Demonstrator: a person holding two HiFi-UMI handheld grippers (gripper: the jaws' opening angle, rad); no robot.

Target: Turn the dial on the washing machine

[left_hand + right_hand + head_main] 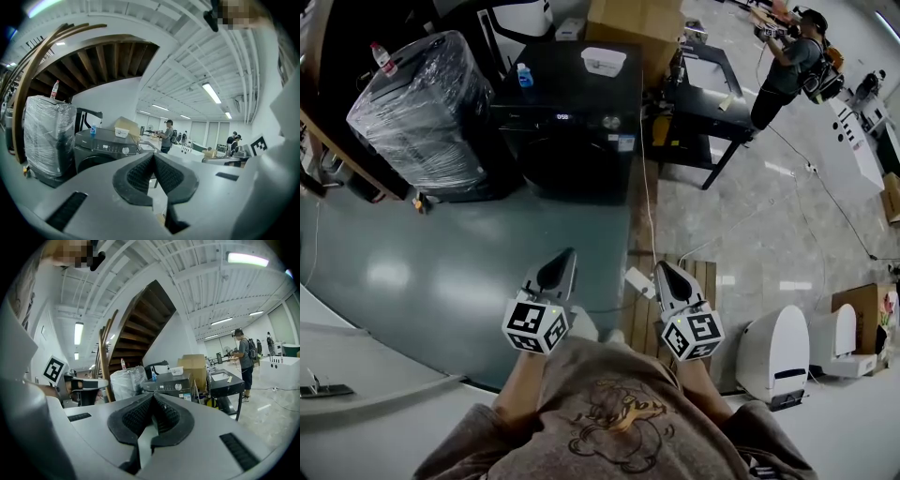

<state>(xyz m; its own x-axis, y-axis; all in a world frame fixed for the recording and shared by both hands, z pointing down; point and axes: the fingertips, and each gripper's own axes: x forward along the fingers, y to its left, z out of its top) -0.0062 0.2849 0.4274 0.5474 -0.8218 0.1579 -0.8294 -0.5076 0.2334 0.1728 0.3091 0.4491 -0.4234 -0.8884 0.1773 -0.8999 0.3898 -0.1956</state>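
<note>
The dark washing machine [572, 131] stands across the floor, far ahead of me, with a lit display and a silver dial [611, 122] on its front panel. In the left gripper view the dial [125, 150] is small and distant; in the right gripper view the dial [178, 386] sits just above the jaw tips. My left gripper [567, 255] and right gripper [661, 267] are held side by side close to my body, both pointing toward the machine. Both are shut with nothing between their pads. Neither is near the machine.
A plastic-wrapped appliance [422, 108] stands left of the washer, a cardboard box [633, 23] behind it, a black table [708, 89] to its right. A white tub [603, 61] and blue bottle [525, 75] sit on the washer. A person [787, 61] stands far right. White toilets [778, 352] are at my right.
</note>
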